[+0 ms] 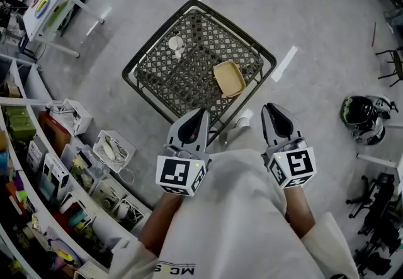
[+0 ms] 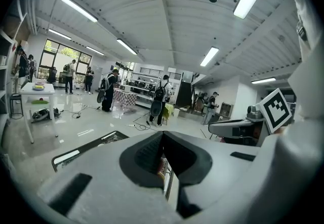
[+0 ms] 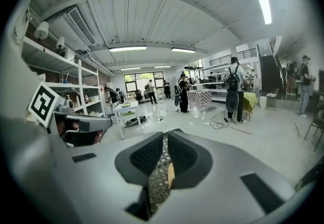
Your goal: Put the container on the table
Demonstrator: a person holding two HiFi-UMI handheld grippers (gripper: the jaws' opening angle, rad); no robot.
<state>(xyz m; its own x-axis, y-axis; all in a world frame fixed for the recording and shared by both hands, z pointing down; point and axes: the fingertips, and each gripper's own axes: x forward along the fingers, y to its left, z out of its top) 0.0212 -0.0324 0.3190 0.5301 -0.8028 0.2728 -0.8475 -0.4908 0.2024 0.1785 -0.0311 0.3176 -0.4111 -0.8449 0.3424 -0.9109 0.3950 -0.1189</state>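
**Container on the lattice table, both grippers empty**

A grey polished floor [image 1: 315,13] fills most of the head view. A dark table [image 1: 195,45] with an open lattice top stands on it, turned corner-on to the person. Shelving [image 1: 38,145] crowded with boxes and bins runs along the left side. The person's white shirt [image 1: 233,221] takes up the bottom of the view.

The left gripper [image 1: 201,111] and right gripper [image 1: 269,106] are held side by side close to the body. Their tips reach just over the table's near corner. In its own view, each gripper has its jaws brought together at the tips with nothing clamped between them. A thin strip of lattice shows through the slit of the right one.

A dark helmet [image 1: 362,114] lies on the floor well off to the right.

The tan, shallow container [image 1: 229,78] sits on the table near its right corner, just inside the near-right edge. A small white round cup [image 1: 176,43] stands apart from it, toward the far-left edge.
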